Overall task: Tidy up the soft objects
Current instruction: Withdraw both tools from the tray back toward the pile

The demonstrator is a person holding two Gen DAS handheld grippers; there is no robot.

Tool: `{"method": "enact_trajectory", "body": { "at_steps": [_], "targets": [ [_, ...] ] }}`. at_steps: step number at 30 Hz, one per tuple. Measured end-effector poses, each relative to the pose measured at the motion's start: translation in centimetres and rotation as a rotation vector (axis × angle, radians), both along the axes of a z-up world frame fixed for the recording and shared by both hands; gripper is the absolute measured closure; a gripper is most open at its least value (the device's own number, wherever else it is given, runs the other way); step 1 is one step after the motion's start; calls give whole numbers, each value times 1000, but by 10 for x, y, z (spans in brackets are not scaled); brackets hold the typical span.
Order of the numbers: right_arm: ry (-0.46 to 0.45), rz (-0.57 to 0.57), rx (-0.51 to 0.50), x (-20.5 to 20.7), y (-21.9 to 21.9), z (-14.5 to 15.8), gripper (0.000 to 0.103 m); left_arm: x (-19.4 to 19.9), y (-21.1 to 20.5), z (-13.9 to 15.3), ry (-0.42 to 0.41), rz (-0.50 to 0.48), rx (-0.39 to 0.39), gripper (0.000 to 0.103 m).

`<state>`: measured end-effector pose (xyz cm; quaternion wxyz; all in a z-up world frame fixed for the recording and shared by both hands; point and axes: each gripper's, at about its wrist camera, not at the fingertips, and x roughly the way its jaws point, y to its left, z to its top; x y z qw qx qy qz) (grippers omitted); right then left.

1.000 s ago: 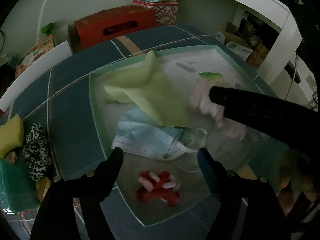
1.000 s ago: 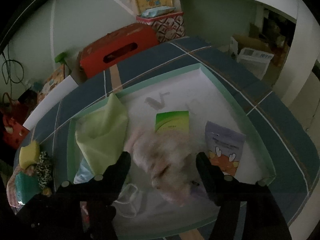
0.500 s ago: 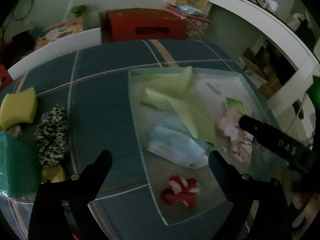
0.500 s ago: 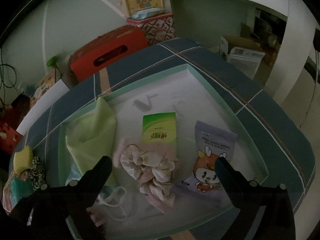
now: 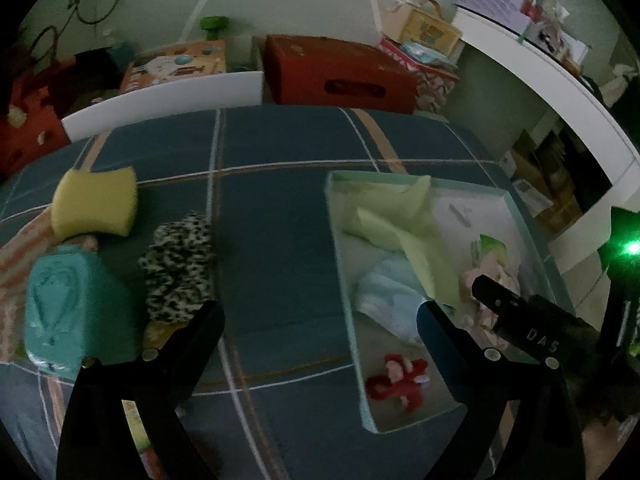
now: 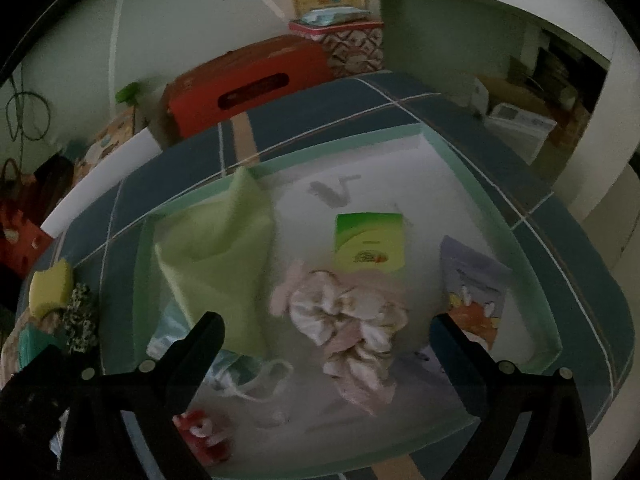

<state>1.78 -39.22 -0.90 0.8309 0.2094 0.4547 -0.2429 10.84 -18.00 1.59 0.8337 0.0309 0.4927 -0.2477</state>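
Observation:
A shallow green-rimmed tray (image 6: 532,268) (image 5: 340,248) lies on a blue plaid cloth. In it are a light green cloth (image 6: 216,252) (image 5: 404,220), a pale blue face mask (image 5: 384,300), a pink scrunchie (image 6: 352,320), a red-and-white hair tie (image 5: 396,380) (image 6: 204,432), a green packet (image 6: 368,240) and a purple packet (image 6: 472,280). My right gripper (image 6: 324,344) hangs open over the scrunchie, not touching it. My left gripper (image 5: 320,324) is open over bare cloth left of the tray. A leopard scrunchie (image 5: 176,268), yellow sponge (image 5: 96,204) and teal block (image 5: 72,312) lie left of it.
A red box (image 5: 340,76) (image 6: 248,84) and patterned boxes (image 6: 340,40) stand beyond the table's far edge, with a white board (image 5: 160,104) beside them. The right gripper's finger (image 5: 520,320) juts into the left wrist view over the tray.
The right gripper let go of the pink scrunchie, which now lies in the tray. The left gripper opened wider and swung left, off the tray to the plaid cloth.

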Motion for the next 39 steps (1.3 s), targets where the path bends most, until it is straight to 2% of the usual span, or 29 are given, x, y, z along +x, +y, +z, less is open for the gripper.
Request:
{"method": "enact_trajectory", "body": {
  "at_steps": [6, 11, 15, 19, 22, 25, 30, 39],
  "targets": [
    [-8, 51, -23, 8, 20, 8, 0, -1, 21, 12, -5, 45, 20, 6],
    [-65, 125, 0, 17, 46, 19, 0, -3, 47, 24, -8, 78, 18, 6],
    [-111, 204, 24, 25, 72, 27, 0, -1, 86, 32, -22, 174, 19, 6],
    [-107, 272, -7, 34, 100, 30, 0, 1, 130, 38, -49, 293, 55, 6],
    [-91, 319, -15, 40, 118, 27, 0, 3, 160, 43, -65, 368, 43, 6],
    [-72, 355, -25, 41, 132, 25, 0, 4, 186, 40, -42, 417, 19, 6],
    [-45, 400, -38, 47, 149, 19, 0, 8, 223, 26, 2, 510, 27, 6],
    [-3, 526, 3, 54, 194, 6, 0, 5, 247, 5, 61, 552, 29, 6]
  ]
}}
